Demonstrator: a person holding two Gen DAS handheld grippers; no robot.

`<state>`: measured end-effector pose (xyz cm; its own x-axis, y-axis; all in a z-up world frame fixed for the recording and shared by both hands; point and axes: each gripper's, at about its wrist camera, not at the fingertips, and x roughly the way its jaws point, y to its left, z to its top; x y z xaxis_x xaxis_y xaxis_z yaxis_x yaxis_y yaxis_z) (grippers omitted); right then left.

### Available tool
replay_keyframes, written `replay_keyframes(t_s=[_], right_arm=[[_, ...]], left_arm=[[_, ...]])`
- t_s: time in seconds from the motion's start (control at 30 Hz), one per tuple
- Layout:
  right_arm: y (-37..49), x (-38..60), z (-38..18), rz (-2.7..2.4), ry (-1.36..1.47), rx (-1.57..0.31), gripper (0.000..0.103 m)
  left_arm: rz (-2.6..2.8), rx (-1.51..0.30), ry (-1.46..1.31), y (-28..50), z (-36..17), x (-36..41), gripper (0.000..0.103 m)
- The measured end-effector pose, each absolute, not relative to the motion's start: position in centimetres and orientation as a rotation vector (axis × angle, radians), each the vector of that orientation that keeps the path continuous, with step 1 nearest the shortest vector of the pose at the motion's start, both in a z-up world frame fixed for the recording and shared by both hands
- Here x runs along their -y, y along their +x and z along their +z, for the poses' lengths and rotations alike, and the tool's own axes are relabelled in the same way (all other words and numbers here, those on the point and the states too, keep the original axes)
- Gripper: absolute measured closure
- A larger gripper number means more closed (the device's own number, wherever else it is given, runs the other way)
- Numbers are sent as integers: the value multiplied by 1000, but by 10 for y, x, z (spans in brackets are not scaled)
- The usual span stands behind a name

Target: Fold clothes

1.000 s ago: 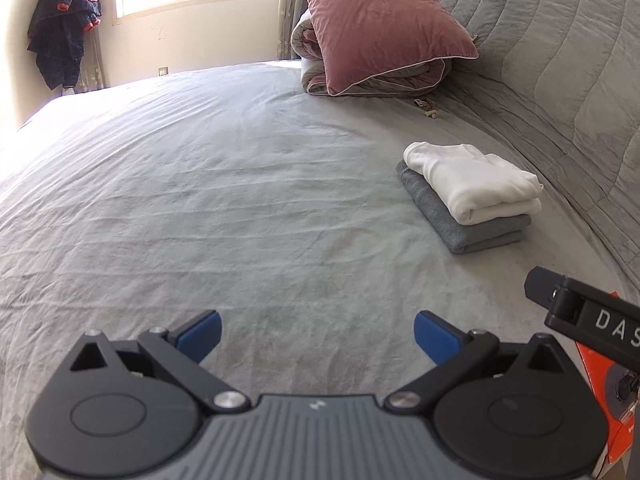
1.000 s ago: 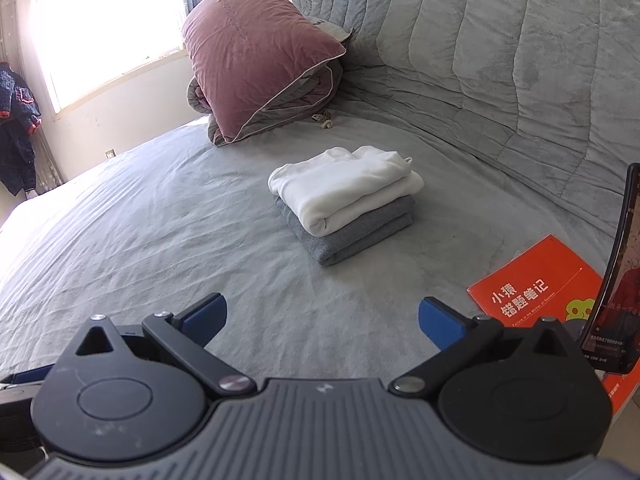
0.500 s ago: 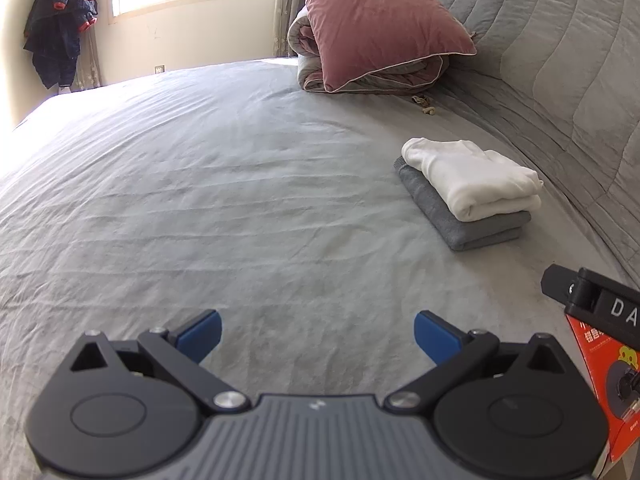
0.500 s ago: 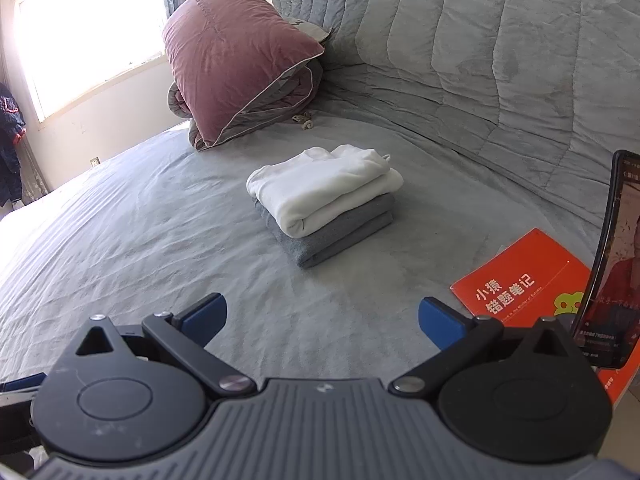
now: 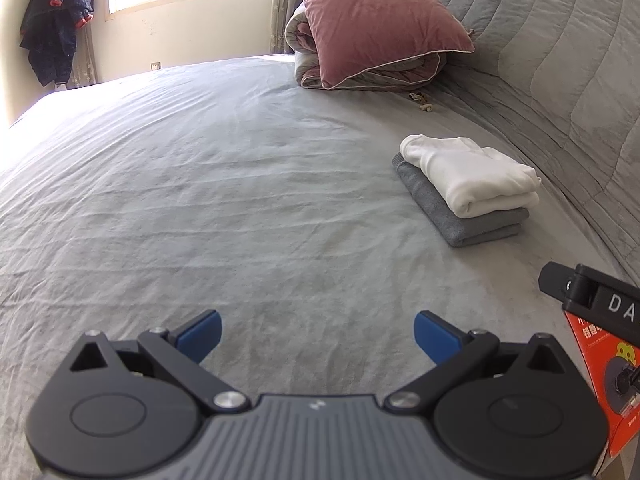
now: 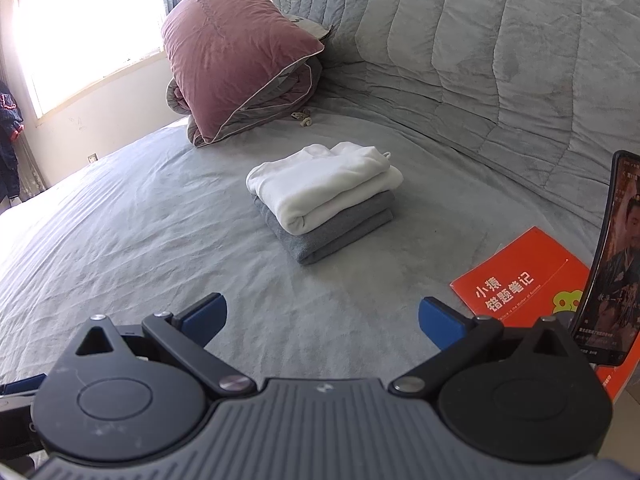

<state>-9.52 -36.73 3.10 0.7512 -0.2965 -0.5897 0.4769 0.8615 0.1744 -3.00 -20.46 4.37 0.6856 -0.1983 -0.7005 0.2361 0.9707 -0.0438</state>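
A folded white garment lies on top of a folded grey garment, making a small pile on the grey bed sheet. In the left wrist view the pile is ahead at the right; in the right wrist view it is straight ahead. My left gripper hangs open over bare sheet, well short of the pile. My right gripper is open too, with nothing between its blue pads, a little nearer the pile. Part of the right gripper's body shows at the left view's right edge.
A pink pillow rests on a rolled quilt at the head of the bed. A grey quilted backrest runs along the right. An orange booklet and an upright phone sit at the right edge. A dark jacket hangs by the window.
Both grippers have drifted slightly; the pile sits a bit further left in the right wrist view and the phone shows more. Both stay open and the clothes have not moved.
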Motion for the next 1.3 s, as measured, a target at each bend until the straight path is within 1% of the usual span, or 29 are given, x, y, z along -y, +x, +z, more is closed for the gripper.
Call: replay_keyframes(t_s=[1.3], right_arm=[[-92, 365, 31, -448, 333, -610, 0]], left_arm=[[-241, -797, 68, -22, 39, 196, 1]])
